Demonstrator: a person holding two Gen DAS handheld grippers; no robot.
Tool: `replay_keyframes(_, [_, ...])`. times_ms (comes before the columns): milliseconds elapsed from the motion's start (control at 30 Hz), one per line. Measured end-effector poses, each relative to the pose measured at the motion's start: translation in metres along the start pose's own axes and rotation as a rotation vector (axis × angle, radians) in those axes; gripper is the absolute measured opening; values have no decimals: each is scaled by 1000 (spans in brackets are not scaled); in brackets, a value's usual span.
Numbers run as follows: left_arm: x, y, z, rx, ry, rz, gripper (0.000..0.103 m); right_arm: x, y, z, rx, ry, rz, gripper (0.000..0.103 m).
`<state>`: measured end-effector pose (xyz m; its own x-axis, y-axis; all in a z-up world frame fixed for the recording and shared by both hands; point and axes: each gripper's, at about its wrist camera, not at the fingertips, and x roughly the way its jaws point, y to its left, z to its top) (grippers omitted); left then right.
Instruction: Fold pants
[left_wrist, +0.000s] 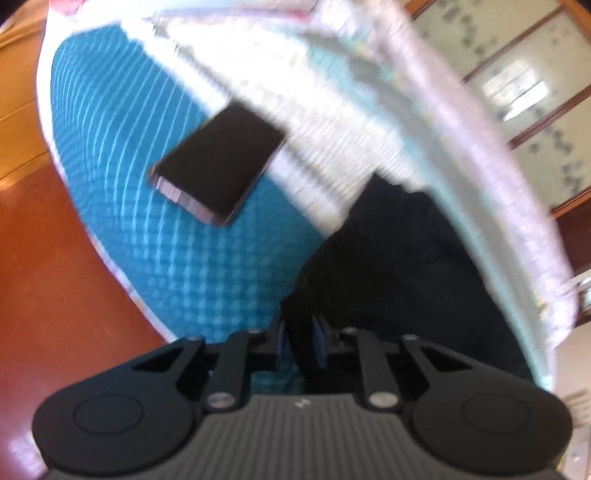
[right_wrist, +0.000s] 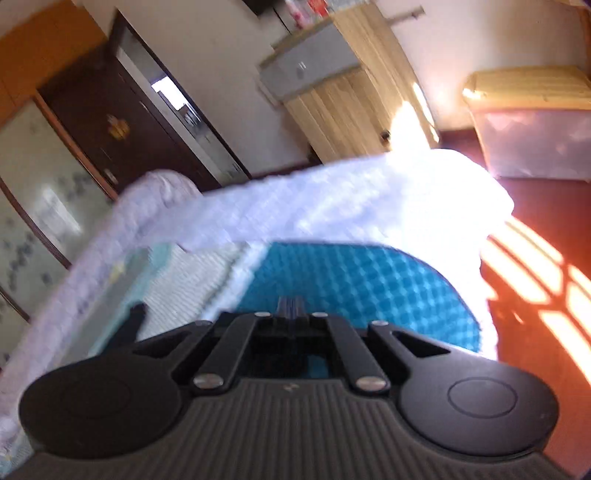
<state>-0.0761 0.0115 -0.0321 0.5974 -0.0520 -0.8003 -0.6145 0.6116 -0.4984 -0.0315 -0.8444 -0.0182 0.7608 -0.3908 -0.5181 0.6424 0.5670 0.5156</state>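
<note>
both views are pretty smeared with motion blur, so take the details loosely. the pants (left_wrist: 402, 258) are just a black mass with no seam or waistband to make out. they lie on the bed (left_wrist: 155, 229) against its pale padded edge, next to the white ribbed blanket (left_wrist: 325, 147), and their near end runs down between the fingers of the left tool (left_wrist: 301, 341). that tool is nearly closed and seems to be pinching the dark cloth, though the contact point is murky. a black phone (left_wrist: 218, 166) lies face up on the teal quilted cover, screen dark, no logo readable.

in the right wrist view the right tool (right_wrist: 291, 306) has its fingers pressed together with nothing visible between them, over the teal cover toward the sunlit corner of the bed. the pants don't show there. a clear storage bin (right_wrist: 535, 140) sits on the floor, washed out by glare. there's no writing i can read anywhere.
</note>
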Motion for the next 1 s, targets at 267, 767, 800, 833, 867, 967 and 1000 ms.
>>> replay_keyframes(267, [-35, 1, 24, 44, -115, -22, 28, -15, 57, 19, -135, 30, 115, 12])
replay_keyframes(767, [136, -224, 84, 973, -209, 117, 55, 165, 304, -17, -341, 399, 163, 47])
replay_keyframes(800, [152, -229, 85, 982, -180, 109, 55, 180, 312, -19, -341, 406, 147, 47])
replay_keyframes(833, [161, -227, 81, 985, -162, 105, 55, 193, 321, -21, -344, 404, 130, 47])
replay_keyframes(867, [172, -226, 83, 989, -149, 107, 54, 207, 330, -23, -350, 402, 113, 47])
replay_keyframes(967, [188, -220, 81, 1012, -126, 107, 50, 246, 354, -33, -362, 420, 43, 53])
replay_keyframes(1000, [189, -217, 79, 1020, -124, 106, 43, 259, 359, -38, -365, 419, -5, 56])
